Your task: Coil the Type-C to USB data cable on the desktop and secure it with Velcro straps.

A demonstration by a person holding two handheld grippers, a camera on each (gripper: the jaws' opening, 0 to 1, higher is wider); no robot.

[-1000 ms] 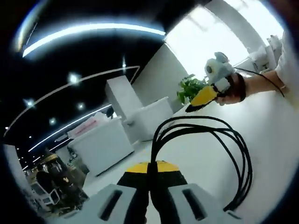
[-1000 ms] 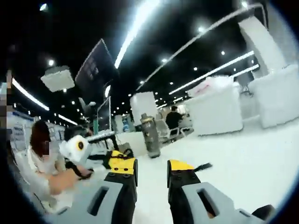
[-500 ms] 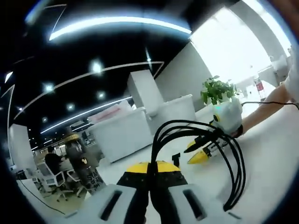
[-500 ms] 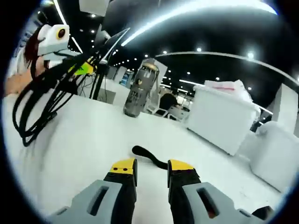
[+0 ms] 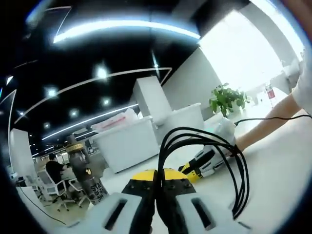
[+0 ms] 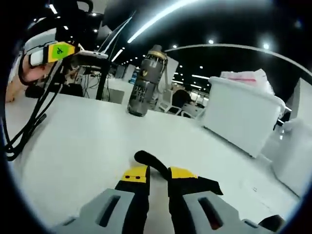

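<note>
Coiling appears complete: left tool (image 5: 157,181) clamps the looped black data cable (image 5: 234,165) above the white worktop (image 6: 83,146). Right tool (image 6: 157,174), jaws narrowed, closes on the black Velcro strap (image 6: 146,159) lying there. Next move: lift strap and wrap the bundle.

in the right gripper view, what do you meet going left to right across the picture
black coiled cable hanging at the far left → left gripper with its green tag → grey bottle standing on the table → right gripper with the black Velcro strap between its jaws → white bin
</note>
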